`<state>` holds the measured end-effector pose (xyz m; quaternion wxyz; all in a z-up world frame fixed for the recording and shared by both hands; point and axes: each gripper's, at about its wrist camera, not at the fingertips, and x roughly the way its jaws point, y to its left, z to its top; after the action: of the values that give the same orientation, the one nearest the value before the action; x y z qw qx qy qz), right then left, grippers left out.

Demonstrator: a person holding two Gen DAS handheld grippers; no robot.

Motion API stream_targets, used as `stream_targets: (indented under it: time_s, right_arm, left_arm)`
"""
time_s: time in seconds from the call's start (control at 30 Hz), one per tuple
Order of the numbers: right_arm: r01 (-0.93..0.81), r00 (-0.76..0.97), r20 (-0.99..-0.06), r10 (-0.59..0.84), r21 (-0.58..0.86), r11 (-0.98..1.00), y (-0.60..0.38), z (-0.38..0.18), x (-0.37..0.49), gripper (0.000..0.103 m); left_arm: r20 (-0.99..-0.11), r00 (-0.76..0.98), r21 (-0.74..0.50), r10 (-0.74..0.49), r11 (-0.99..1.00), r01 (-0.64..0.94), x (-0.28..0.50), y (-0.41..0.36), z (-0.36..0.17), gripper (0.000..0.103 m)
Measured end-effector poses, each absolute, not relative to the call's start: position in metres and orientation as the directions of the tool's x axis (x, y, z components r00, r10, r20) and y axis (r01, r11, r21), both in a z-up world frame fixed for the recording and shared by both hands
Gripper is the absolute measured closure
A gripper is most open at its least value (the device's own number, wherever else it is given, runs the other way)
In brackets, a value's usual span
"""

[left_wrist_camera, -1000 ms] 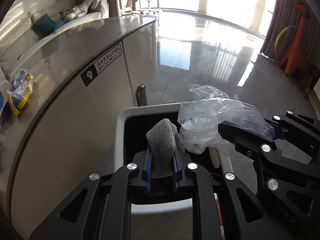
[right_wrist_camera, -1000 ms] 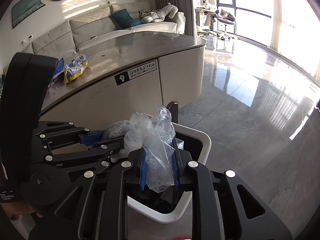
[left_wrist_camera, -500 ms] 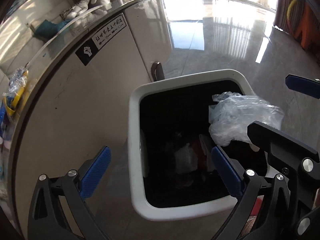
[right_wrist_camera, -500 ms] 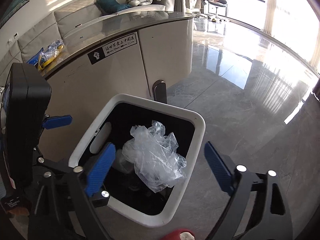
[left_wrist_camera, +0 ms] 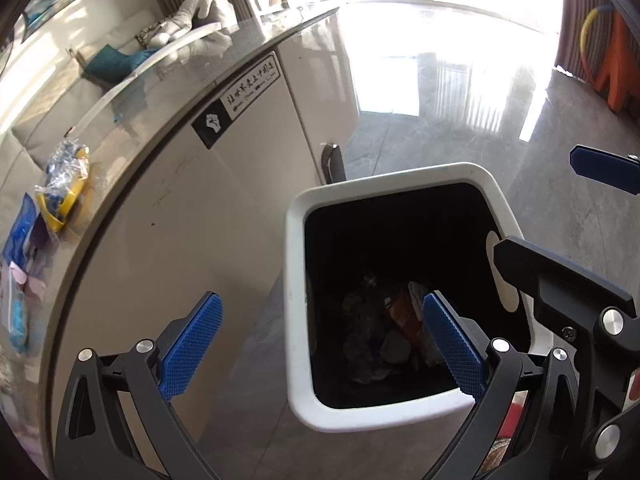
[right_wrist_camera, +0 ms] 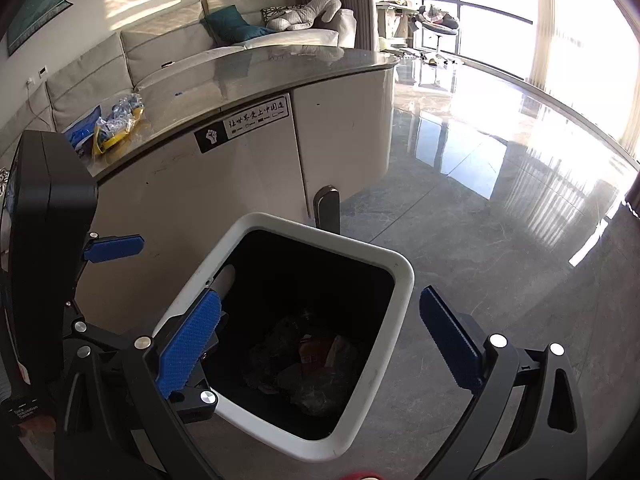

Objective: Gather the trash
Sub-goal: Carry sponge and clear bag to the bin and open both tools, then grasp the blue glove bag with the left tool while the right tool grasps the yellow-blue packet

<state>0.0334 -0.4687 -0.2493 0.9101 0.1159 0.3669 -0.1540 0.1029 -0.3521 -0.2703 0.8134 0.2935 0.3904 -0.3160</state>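
A white-rimmed trash bin [left_wrist_camera: 295, 280] with a black inside stands on the floor by the counter; it also shows in the right wrist view [right_wrist_camera: 402, 280]. Crumpled trash [left_wrist_camera: 384, 328] lies at its bottom, also seen in the right wrist view [right_wrist_camera: 312, 364]. My left gripper [left_wrist_camera: 322, 346] is open and empty above the bin's left rim. My right gripper [right_wrist_camera: 320, 348] is open and empty above the bin's mouth. Each gripper shows beside the other in the opposite view.
A curved counter [right_wrist_camera: 248, 76] with a grey top stands left of the bin. Yellow and blue wrappers [left_wrist_camera: 60, 184] lie on it, also in the right wrist view [right_wrist_camera: 114, 124]. Glossy grey floor [right_wrist_camera: 500, 208] spreads to the right. A sofa [right_wrist_camera: 192, 48] stands behind.
Both grippers opened over the bin. The grey cloth dropped from the left one and the clear plastic bag from the right one; both now lie inside the bin.
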Motion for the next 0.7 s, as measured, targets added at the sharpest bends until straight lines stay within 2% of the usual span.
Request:
stream_targets:
  time_s: [0.13,0.37,0.7]
  right_arm:
    - [0.306,0.75,-0.642,-0.156,0.128,0.943,-0.455,-0.215,0.045,0.004]
    - [0.169,0.826,-0.556,-0.089,0.094,0.981,-0.411,-0.168,0.086,0.004]
    - [-0.015,0.852,-0.523,0.018,0.011,1.0,-0.344,-0.148,0.154,0.004]
  left_arm:
    - [-0.778,0.553,0.225,-0.298,0.69,0.688,0.111,-0.328,-0.238,0.005]
    - [-0.727,0.628,0.177,-0.277,0.809,0.561,0.139,-0.263,-0.188,0.005]
    - [-0.692,0.701,0.148,-0.174,0.916,0.374,0.192,-0.175,-0.162,0.005]
